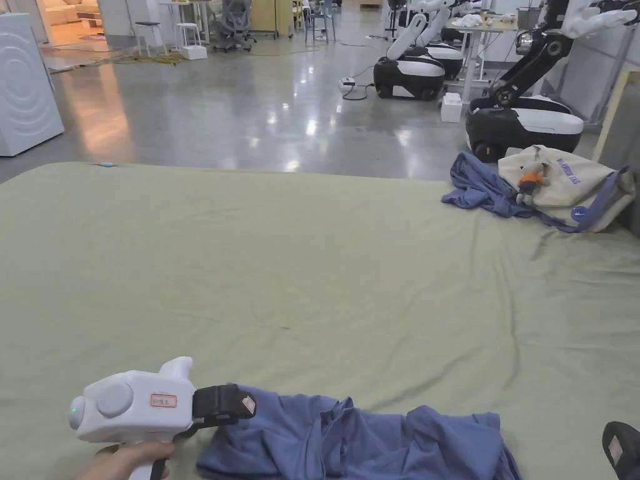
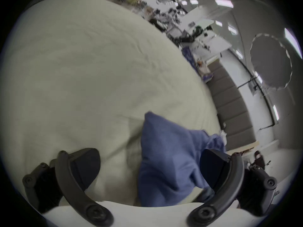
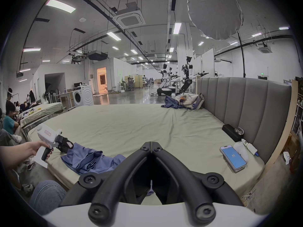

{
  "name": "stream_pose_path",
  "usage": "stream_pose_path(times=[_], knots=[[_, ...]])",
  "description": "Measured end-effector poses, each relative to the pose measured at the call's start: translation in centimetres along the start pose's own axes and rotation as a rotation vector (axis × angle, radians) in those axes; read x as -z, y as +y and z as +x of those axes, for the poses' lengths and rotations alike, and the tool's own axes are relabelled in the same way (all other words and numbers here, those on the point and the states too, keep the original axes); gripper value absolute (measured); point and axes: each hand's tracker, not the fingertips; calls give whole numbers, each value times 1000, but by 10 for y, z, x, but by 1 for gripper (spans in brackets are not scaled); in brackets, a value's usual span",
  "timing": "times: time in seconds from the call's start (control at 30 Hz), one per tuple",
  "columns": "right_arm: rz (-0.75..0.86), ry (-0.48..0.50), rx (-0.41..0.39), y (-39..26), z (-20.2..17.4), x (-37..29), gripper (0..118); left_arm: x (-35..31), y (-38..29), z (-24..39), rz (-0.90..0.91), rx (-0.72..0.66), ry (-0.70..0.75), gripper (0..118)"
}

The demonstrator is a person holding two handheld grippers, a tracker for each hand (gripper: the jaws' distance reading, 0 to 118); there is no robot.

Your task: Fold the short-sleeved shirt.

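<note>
Shirt (image 1: 356, 440) is a blue short-sleeved one, soft cotton-looking fabric, lying in a rumpled heap at the 6 o'clock edge of the bed (image 1: 312, 262) in the head view. Nothing's folded yet, so I'd say we're at the very start: grab it and spread it flat.

Left gripper (image 2: 150, 166) sits at the shirt's 9 o'clock end, fingers (image 2: 85, 165) spread wide with a bunched bit of blue cloth rising between them, not pinched. Right gripper (image 3: 151, 146) has its fingers clenched together; there's a tiny scrap of something bluish low between them, but I can't tell if that's really the shirt caught in there. From the head view its black tip pokes in around 4 o'clock, just beside the shirt's far end.

Next move, my guess: left needs to close on a hem or shoulder, right takes the other end, then pull apart to flatten. The olive sheet is smooth with light creases, so the shirt should slide easily.
</note>
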Motion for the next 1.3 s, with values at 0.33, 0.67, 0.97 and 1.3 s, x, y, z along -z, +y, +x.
stream_pose_path(times=[0.33,0.67,0.97,1.3], knots=[[-16,-15,43,-6,9,5,2,3,-24,34,5,9,11,18],[-19,28,48,-2,-1,7,2,-79,6,5,38,57,49,18],[-25,63,78,-7,-3,10,2,-164,23,77,69,192,483,18],[-14,56,144,-11,12,-13,2,24,4,223,-165,492,510,18]])
